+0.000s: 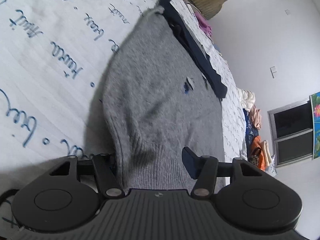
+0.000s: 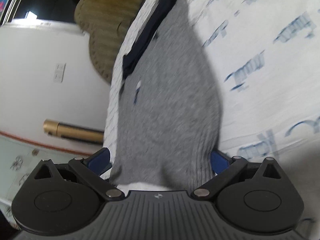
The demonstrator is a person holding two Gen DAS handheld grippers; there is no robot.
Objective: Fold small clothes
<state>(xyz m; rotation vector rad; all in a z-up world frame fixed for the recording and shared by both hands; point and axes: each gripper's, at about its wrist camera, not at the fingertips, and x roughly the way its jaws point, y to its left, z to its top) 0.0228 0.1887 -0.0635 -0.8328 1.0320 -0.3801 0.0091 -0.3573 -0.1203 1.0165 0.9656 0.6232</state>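
A grey knitted sweater [image 1: 160, 92] lies spread on a white bedsheet [image 1: 40, 60] printed with blue handwriting, its ribbed hem nearest both cameras and its far end running up toward a dark navy garment [image 1: 192, 46] that lies along the sweater's far right edge in the left view.

The left gripper [image 1: 152, 160] has its fingers set wide either side of the ribbed hem; the cloth fills the gap between them, but whether the blue pads [image 1: 189, 163] actually pinch it I cannot tell. The right gripper [image 2: 160, 160] looks much the same: blue pads [image 2: 218, 161] standing apart with the hem bunched between them, grip unclear (this view is also smeared by motion).

The sweater should handle as soft, limp and fairly light, with some bulk from the fuzzy knit. It will sag and drape rather than hold any line, and it is likely to stretch if pulled by a single point. The surface looks grippy, not slippery, so slipping out is a small worry. The ribbed hem is the firmest part and the sensible place to take hold, one gripper near each corner, so the edge lifts evenly and the fold comes down straight.
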